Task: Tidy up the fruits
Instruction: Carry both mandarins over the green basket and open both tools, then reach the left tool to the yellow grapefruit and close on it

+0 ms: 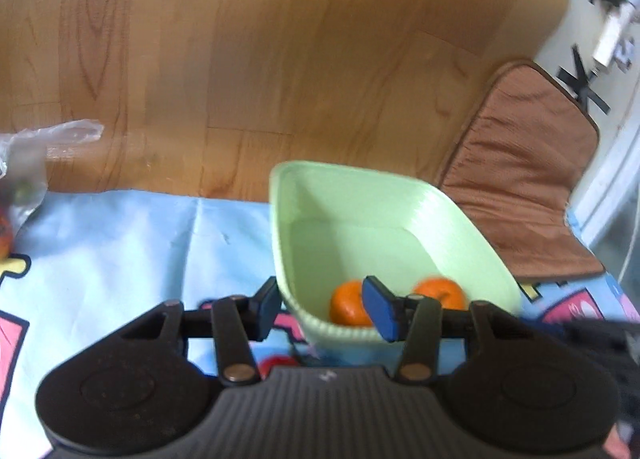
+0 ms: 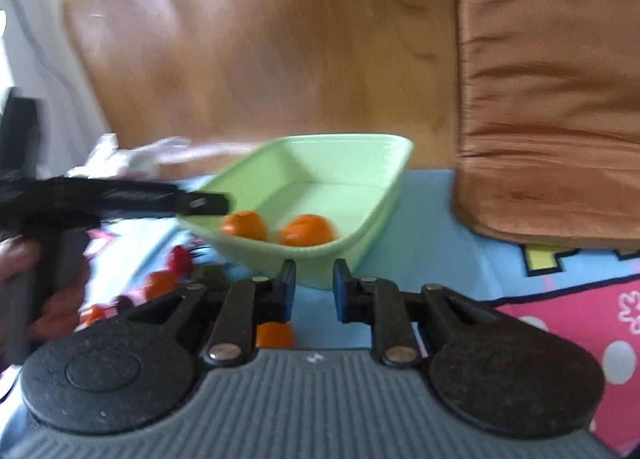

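Two oranges are seen inside the green tray; left tool straddles its near rim, jaws apart; right tool sits just before it, narrowly open, nothing gripped.

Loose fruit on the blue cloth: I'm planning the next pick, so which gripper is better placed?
Probably right. The right gripper hangs empty right beside a small orange fruit on the cloth, while the left gripper straddles the near wall of the pale green plastic tray.

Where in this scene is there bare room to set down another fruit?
Free: the green tray's far half beyond the two oranges, and blue cloth between tray and brown cushion. Crowded: the small fruits left of the tray.
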Available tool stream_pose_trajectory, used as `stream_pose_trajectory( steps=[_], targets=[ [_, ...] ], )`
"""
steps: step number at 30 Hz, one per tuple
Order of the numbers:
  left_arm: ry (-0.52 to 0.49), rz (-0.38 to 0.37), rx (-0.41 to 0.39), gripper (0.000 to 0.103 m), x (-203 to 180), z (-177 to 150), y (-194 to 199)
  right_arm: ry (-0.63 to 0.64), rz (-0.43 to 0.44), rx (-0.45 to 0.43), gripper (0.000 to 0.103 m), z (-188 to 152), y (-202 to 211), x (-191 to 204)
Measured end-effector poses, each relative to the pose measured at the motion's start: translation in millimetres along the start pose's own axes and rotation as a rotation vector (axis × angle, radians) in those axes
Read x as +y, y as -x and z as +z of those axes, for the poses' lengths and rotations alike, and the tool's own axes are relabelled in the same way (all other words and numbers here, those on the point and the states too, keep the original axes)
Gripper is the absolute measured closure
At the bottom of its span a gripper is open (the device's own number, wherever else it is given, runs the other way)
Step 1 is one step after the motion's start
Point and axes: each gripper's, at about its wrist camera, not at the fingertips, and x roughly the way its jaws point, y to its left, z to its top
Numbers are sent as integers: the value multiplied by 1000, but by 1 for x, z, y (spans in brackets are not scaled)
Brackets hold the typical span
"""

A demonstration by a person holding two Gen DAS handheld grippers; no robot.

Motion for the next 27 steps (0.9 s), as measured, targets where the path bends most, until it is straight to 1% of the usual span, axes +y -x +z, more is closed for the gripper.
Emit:
stream_pose_trajectory(
  steps=[1,3,5,7,9,10,12,14,16,19,21,23,25,27],
  targets=[
    [1,4,-6,56,-2,-2,4,14,-26,-10,81,2,-3,1],
    [-5,27,-21,55,-4,-2,14,20,-40,-9,80,5,-3,4],
    [8,34,-58,55,-1,-4,33,16,-22,-29,80,4,9,6],
    [36,4,-95,55,6,-12,56,22,-6,-61,80,-1,30,9],
    [52,-20,-126,54,13,-25,81,5,23,-92,80,-9,51,10],
    [59,-23,-137,52,18,-34,92,-13,49,-107,80,-17,65,11],
    [74,-9,-151,51,26,-55,113,-36,90,-124,79,-30,86,14],
    [92,-2,-150,51,33,-77,130,-44,128,-144,77,-48,106,20],
    [93,-13,-140,51,34,-97,143,-52,156,-148,74,-68,122,26],
    [70,-47,-114,51,25,-121,156,-80,186,-116,62,-92,133,34],
    [42,-79,-92,51,14,-128,156,-66,195,-81,59,-103,134,41],
    [7,-109,-82,51,-1,-128,153,-31,174,-53,59,-106,130,49],
    [-19,-140,-79,50,-16,-126,149,-14,156,-46,59,-107,129,54],
    [-49,-165,-86,47,-31,-125,147,-5,154,-48,58,-107,130,59]
  ],
)
